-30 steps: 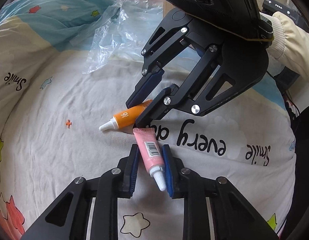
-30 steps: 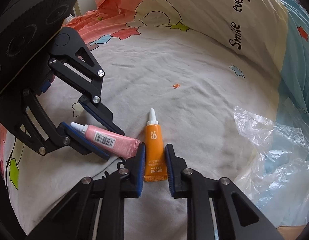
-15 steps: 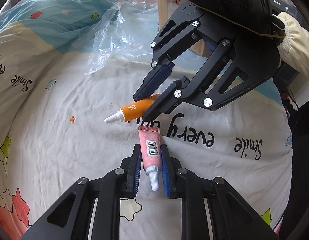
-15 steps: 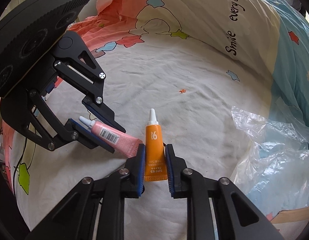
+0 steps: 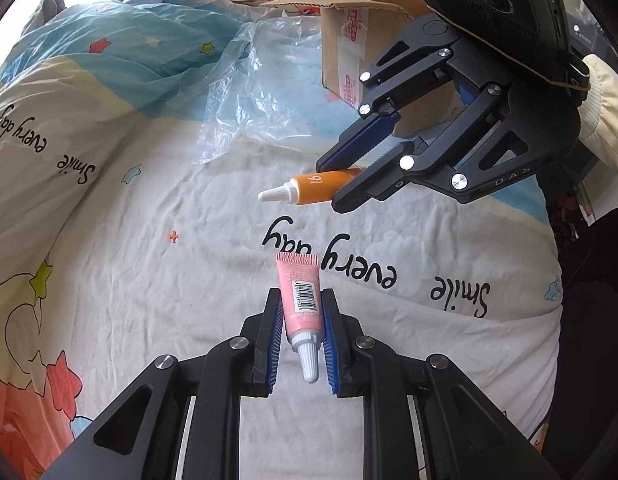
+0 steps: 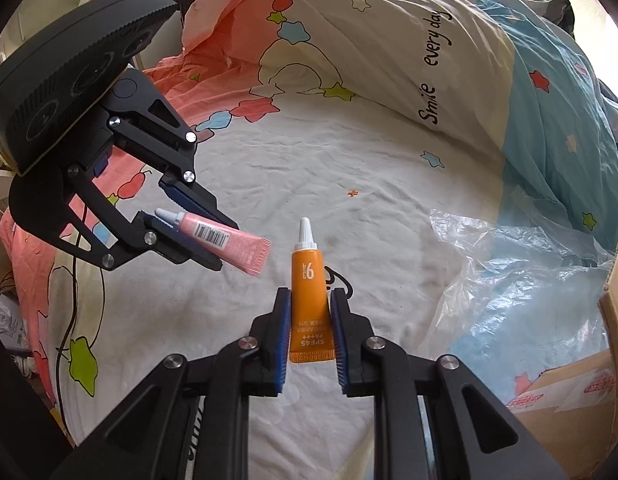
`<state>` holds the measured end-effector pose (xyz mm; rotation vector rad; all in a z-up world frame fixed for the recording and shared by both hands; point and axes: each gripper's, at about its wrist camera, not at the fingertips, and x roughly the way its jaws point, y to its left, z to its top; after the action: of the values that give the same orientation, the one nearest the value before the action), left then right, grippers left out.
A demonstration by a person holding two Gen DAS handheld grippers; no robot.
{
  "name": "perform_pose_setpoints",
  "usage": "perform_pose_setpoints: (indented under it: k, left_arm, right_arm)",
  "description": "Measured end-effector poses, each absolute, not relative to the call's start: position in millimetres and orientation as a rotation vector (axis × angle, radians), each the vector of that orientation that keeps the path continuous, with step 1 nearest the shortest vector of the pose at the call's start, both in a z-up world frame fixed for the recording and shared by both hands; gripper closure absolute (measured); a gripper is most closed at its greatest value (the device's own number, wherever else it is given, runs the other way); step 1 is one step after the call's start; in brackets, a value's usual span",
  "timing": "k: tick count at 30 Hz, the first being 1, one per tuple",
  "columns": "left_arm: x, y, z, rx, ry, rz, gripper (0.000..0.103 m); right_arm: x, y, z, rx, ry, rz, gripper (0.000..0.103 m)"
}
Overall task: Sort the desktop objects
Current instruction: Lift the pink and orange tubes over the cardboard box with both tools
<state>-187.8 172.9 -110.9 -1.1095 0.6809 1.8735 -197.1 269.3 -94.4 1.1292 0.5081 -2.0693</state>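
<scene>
The left gripper (image 5: 302, 332) is closed on one pink tube (image 5: 300, 300), cap pointing back toward the camera, held clear above the bedding. The right gripper (image 6: 309, 330) is clamped the same way on one orange tube (image 6: 310, 292), white cap pointing forward, also lifted. That makes two tubes, one in each gripper, held near each other. Below them lies a rumpled quilt (image 5: 149, 280) printed with stars and the words "Smile every day". One crinkled clear plastic bag (image 5: 261, 92) rests on it, just beside one open cardboard box (image 5: 349, 52); its contents cannot be seen. A cream sleeve (image 5: 605, 108) shows behind the right gripper.
</scene>
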Motion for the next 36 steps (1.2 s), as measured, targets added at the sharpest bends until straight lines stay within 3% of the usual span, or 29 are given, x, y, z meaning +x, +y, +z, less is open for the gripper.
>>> perform_pose_setpoints:
  k: [14, 36]
  left_arm:
    - [-144, 172, -25, -1.056, 0.694, 1.941, 0.084]
    - [-73, 182, 43, -1.056, 0.663, 1.962, 0.084]
  right_arm:
    - [-135, 274, -28, 1.123, 0.531, -2.143, 0.085]
    - [-50, 284, 46, 1.100, 0.564, -2.283, 0.085]
